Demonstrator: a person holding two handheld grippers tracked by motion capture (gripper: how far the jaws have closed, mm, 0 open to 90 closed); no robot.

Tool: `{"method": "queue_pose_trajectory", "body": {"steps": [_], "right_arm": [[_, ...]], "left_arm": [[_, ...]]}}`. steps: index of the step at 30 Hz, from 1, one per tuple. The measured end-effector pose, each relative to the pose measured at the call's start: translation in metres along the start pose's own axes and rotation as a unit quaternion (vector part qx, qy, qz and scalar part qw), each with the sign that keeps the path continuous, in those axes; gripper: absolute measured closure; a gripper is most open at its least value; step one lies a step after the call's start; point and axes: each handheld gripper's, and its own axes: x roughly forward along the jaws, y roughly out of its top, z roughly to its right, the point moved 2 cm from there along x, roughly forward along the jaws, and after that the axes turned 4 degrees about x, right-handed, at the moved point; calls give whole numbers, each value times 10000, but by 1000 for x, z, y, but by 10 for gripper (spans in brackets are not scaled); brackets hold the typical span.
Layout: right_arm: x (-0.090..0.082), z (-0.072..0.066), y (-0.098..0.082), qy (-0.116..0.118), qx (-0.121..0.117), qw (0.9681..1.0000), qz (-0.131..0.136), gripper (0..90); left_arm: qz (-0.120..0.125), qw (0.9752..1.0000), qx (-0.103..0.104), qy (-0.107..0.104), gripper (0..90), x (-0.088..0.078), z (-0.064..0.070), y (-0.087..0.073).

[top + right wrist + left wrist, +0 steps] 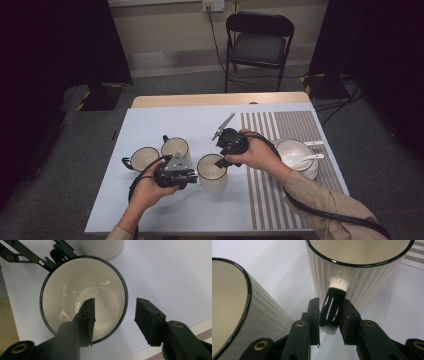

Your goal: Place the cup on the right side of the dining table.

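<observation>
From the high view, you hold a gripper in each hand over a pale worktop (150, 125). Your left gripper (192, 176) sits beside the near mug (212, 172), a cream ribbed cup with a thin black rim, standing upright near the middle of the worktop. Your right gripper (223, 161) hangs over that mug's far rim. Two more mugs of the same make, the middle mug (176, 149) and the left mug (143, 158), stand to the left, and a bowl (294, 150) with a white spoon (307, 158) rests on the striped mat (280, 130) at the right.

From the left gripper view, your left gripper (331, 312) has its fingers (313, 315) clamped on the near mug's glossy black handle (333, 307), which joins the ribbed wall (362, 282) at a cream stub; a neighbouring mug (242, 315) stands close at the left.

From the right gripper view, your right gripper (113, 315) straddles the near mug's rim (125, 297) with its fingers (86, 315) about half open, one inside the glazed cream bowl of the cup, the other outside, neither pressing on the wall. Your left gripper (56, 255) grips the handle at the top left.
</observation>
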Motion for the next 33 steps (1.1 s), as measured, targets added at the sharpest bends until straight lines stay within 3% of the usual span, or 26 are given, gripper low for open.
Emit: {"method": "queue_pose_trajectory", "body": {"steps": [10,28,33], "right_arm": [[-3,1,-4,-129,357,9991,-169,580],[1,-4,-6,-128,542,9977,-382,671],[3,-2,-5,-123,703,9969,-340,701]], "left_arm": [[-27,9999,8,97,759,0,1,2],[-93,9998,-3,160,759,0,2,3],[-134,9997,1,185,759,-1,2,4]]}}
